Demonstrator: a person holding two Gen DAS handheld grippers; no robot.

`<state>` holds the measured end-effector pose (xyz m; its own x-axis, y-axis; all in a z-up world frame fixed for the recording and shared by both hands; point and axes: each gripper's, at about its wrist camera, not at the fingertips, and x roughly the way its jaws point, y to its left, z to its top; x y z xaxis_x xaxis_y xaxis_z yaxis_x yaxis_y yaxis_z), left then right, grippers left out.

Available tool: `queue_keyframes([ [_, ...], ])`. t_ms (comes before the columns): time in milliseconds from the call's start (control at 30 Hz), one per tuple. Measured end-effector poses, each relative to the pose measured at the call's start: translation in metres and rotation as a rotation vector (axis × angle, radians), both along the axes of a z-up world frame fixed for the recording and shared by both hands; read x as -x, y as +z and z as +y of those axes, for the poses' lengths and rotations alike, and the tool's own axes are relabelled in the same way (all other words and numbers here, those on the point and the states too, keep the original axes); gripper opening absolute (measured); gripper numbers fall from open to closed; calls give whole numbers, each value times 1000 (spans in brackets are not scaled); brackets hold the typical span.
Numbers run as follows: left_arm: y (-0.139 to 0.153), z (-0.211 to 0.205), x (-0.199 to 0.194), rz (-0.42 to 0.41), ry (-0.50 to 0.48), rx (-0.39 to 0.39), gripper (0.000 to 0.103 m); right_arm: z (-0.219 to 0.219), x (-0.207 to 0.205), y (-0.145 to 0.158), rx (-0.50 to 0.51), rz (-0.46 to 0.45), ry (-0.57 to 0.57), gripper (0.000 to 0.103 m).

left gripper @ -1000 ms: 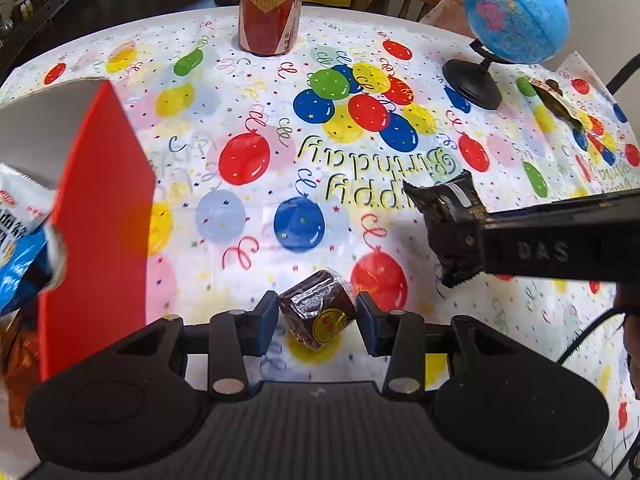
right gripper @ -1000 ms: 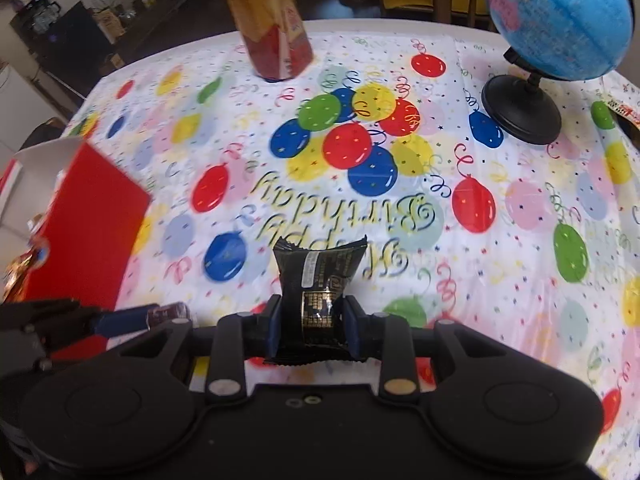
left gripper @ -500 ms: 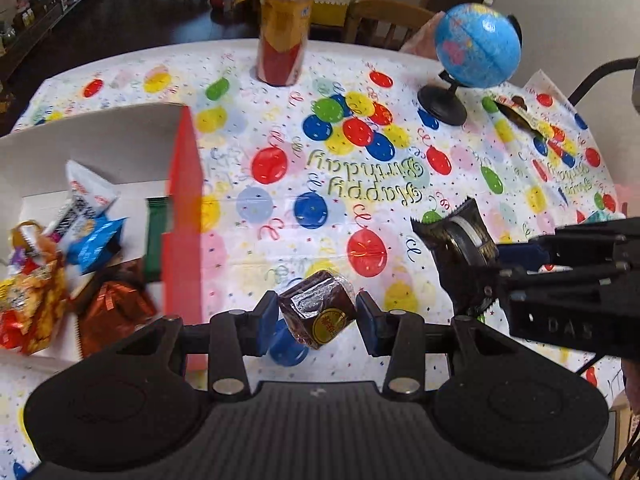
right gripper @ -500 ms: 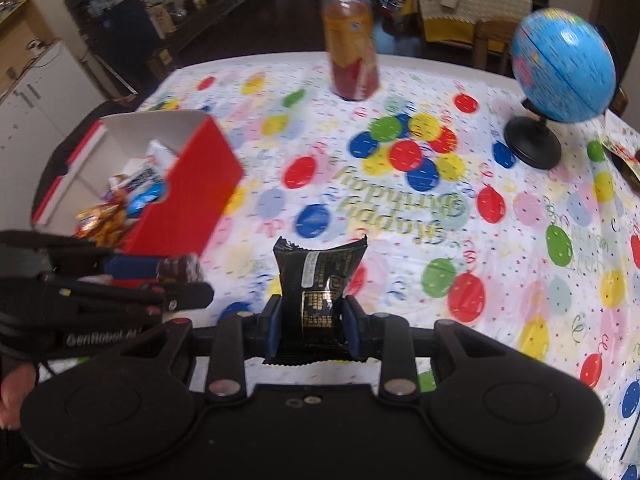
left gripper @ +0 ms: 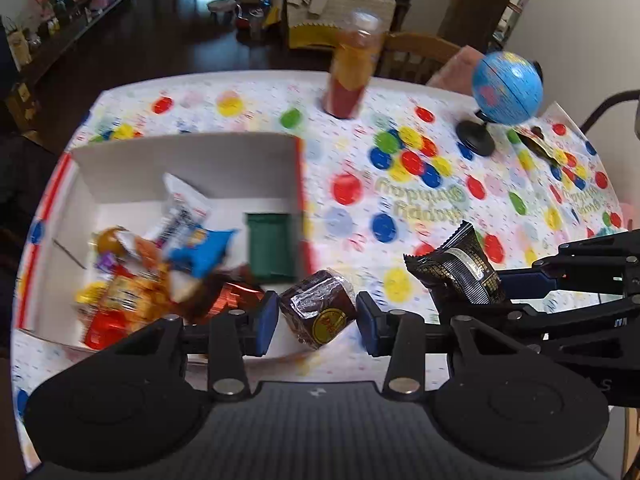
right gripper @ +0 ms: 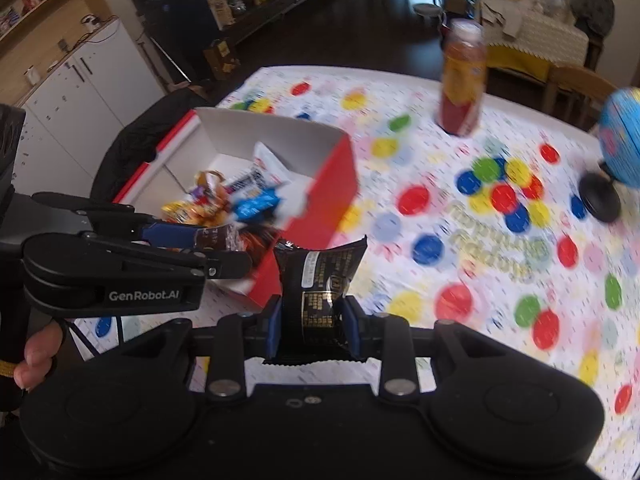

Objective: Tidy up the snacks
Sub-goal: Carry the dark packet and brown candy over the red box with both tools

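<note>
Brown foil-wrapped snack (left gripper: 318,310) sits pinched between the left gripper (left gripper: 318,318) pads, held above the near corner of the red snack box (right gripper: 332,184), presumably for dropping in. Black-and-gold packet (right gripper: 316,288) stands upright, clamped narrow in the right gripper (right gripper: 312,320), just beside the box over the balloon tablecloth (right gripper: 480,280).

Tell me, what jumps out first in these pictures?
Two black claws held low in front each pinch a wrapped snack: the left claw a brown cake, the right claw a black packet. Left of them sits a red box full of snacks, on a balloon tablecloth.
</note>
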<state>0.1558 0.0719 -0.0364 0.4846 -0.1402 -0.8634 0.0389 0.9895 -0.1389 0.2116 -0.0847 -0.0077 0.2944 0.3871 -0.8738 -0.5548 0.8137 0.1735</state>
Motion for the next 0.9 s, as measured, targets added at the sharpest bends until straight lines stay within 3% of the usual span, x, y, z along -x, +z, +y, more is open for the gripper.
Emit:
queue_keyframes([
  [367,9,95,-13,-23,73,-63,42,82,-19,-3,2,-17,19,30],
  [633,-16,148,-34,26,90,-102,42,128,-37,-30,48,11,-18,30],
  [900,-48,173,-57,89,65,-125,42,148,-51,-63,104,60,-86,30],
])
